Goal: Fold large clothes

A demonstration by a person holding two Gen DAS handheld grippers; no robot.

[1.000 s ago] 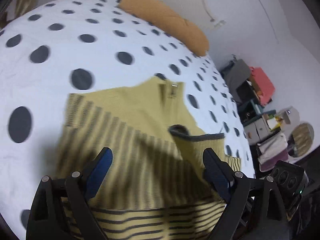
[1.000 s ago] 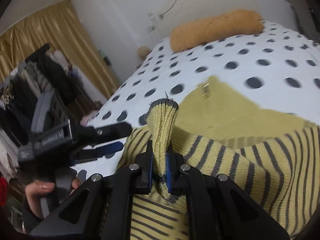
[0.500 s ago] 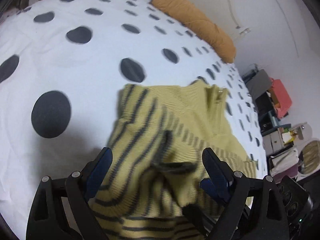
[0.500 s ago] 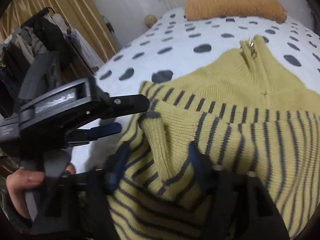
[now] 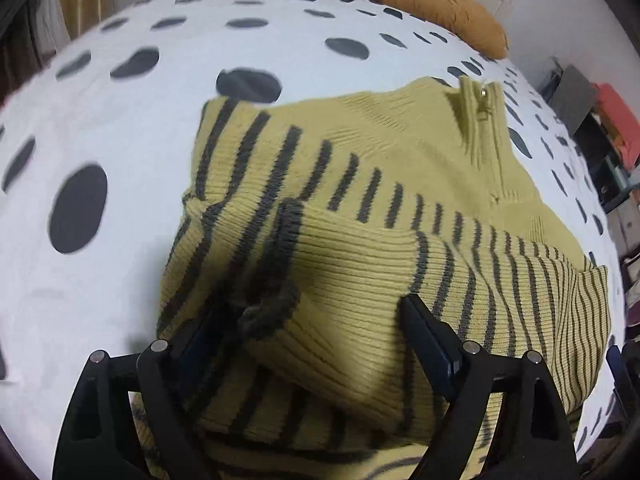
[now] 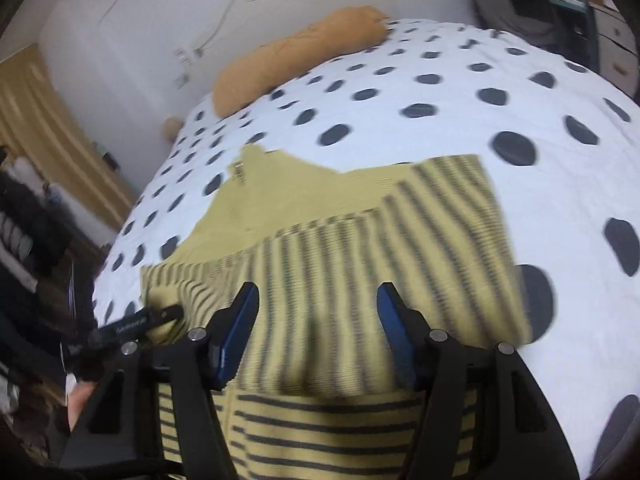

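A yellow sweater with dark stripes (image 5: 360, 208) lies on the polka-dot bed, zip collar away from me. Both sleeves are folded across its body. The dark cuff (image 5: 276, 300) of one folded sleeve lies between my left gripper's fingers. My left gripper (image 5: 308, 328) is open and spans this sleeve fold. My right gripper (image 6: 316, 320) is open and empty, just above the striped sweater (image 6: 400, 248). The left gripper also shows in the right wrist view (image 6: 136, 322) at the sweater's left edge.
The white bedspread with dark dots (image 5: 120, 128) surrounds the sweater. An orange bolster pillow (image 6: 296, 56) lies at the head of the bed. Shelves with boxes and bags (image 5: 600, 120) stand to the right, a clothes rack (image 6: 24, 232) and gold curtain to the left.
My right gripper let go of the sleeve cuff, opened, and swung right over the sweater. The sleeve now lies folded across the body. My left gripper moved in low over that fold.
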